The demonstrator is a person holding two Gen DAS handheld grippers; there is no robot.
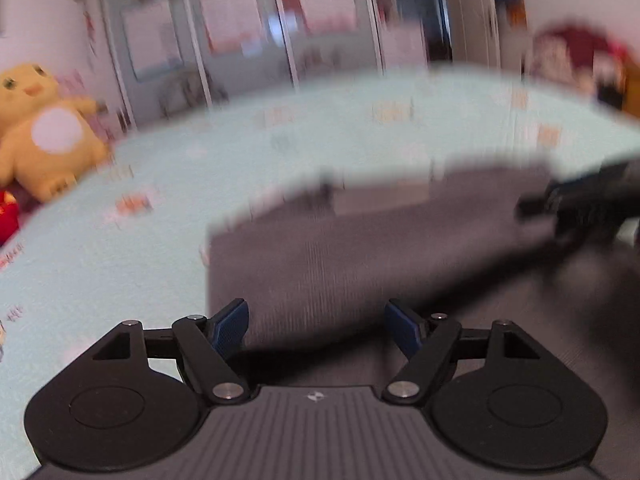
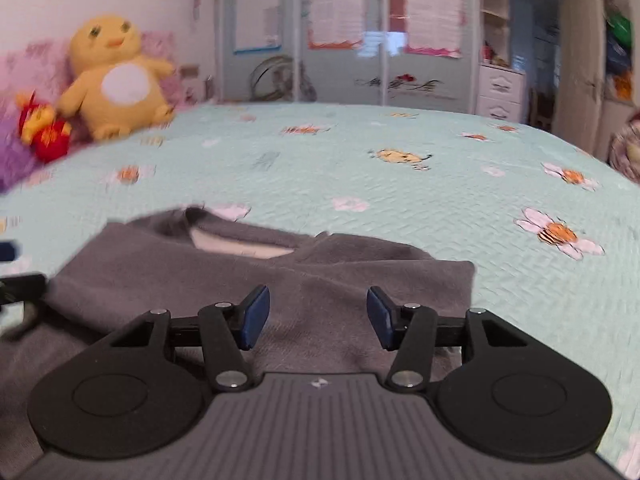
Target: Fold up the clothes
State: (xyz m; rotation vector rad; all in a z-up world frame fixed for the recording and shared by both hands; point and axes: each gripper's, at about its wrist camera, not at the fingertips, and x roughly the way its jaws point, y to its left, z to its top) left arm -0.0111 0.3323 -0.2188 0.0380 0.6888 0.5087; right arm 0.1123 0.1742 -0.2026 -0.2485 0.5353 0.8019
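Observation:
A grey sweater (image 2: pixel 280 280) lies folded on the pale green bedspread (image 2: pixel 400 184), its neck opening with a white label toward the far side. In the blurred left wrist view the same grey sweater (image 1: pixel 360 248) fills the middle. My left gripper (image 1: pixel 316 326) hovers over its near left part, open, with nothing between the blue pads. My right gripper (image 2: pixel 318 316) hangs over the sweater's near right part, also open and empty. The right gripper (image 1: pixel 580 204) shows as a dark blur at the right edge of the left wrist view.
A yellow plush chick (image 2: pixel 116 76) and a red toy (image 2: pixel 44 132) sit by pink pillows at the bed's far left. Wardrobe doors (image 2: pixel 340 40) with posters stand behind the bed. White drawers (image 2: pixel 500 88) are at the right.

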